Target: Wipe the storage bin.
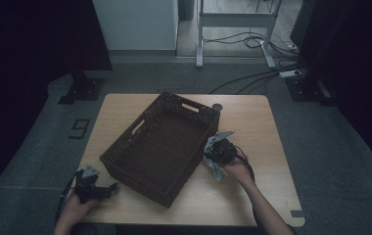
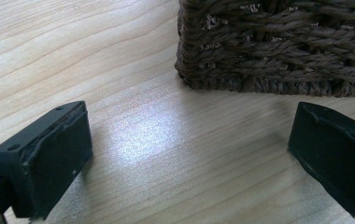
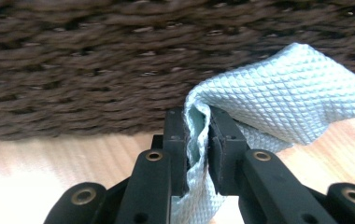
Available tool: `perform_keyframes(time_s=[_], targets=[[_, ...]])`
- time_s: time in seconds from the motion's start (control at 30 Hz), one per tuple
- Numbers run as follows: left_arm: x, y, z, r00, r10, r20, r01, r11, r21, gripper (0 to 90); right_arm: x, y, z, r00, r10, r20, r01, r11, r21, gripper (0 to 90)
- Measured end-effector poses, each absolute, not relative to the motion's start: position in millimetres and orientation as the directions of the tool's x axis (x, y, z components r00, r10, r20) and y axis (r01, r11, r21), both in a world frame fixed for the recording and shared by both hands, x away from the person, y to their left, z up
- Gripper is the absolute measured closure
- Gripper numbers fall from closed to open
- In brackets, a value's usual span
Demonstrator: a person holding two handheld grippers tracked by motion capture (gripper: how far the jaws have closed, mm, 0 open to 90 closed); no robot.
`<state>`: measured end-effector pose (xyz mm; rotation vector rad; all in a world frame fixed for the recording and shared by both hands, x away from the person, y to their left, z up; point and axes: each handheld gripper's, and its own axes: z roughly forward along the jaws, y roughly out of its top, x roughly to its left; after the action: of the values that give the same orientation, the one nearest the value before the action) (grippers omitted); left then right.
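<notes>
Right gripper (image 3: pixel 197 135): jaws clamped on a fold of the cloth (image 3: pixel 278 98); pads pinch the fabric between them, the rest bunches out to one side and hangs below.
Cloth: pale blue-green, diamond-textured weave. In the high view it (image 1: pixel 213 164) sits at the right gripper (image 1: pixel 212 156), off the tabletop, just beside the basket's right long wall, toward the table's near right part.
Left gripper (image 2: pixel 185 154): jaws spread wide, nothing between them, bare wood under the gap. In the high view it (image 1: pixel 106 188) rests low at the near left corner of the table (image 1: pixel 252 122).
Basket (image 1: pixel 162 147): dark brown wicker, rectangular, set askew on the middle of the tabletop; cut-out handles in the walls. Its near left corner (image 2: pixel 269 51) stands just ahead of the left gripper's jaws, not touching.
Small dark round object (image 1: pixel 217 106): on the tabletop near the far edge, beside the basket's far corner; too small to identify.
</notes>
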<state>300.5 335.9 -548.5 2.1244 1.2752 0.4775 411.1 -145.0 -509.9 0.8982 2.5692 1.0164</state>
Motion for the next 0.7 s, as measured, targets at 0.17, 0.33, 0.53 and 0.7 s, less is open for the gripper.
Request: perform_keyframes(time_s=[0.17,0.33,0.53,0.7], targets=[[300,336,-549,0.472,0.882,-0.004,0.663,-0.352,0.661,0.0,401,-140,-510,-0.798,0.602,0.019,0.449,0.573,0.686,78.1],[300,336,-548,0.472,0.881,-0.004,0.664,-0.353,0.66,0.0,393,-136,-510,-0.809,0.587,0.024,0.442,0.582,0.682,78.1],[300,336,-548,0.472,0.881,-0.004,0.664,-0.353,0.66,0.0,383,-130,-510,-0.816,0.577,0.042,0.444,0.578,0.684,78.0],[300,336,-548,0.472,0.882,-0.004,0.664,-0.352,0.659,0.0,373,-125,-509,-0.823,0.567,0.045,0.439,0.582,0.684,77.5]])
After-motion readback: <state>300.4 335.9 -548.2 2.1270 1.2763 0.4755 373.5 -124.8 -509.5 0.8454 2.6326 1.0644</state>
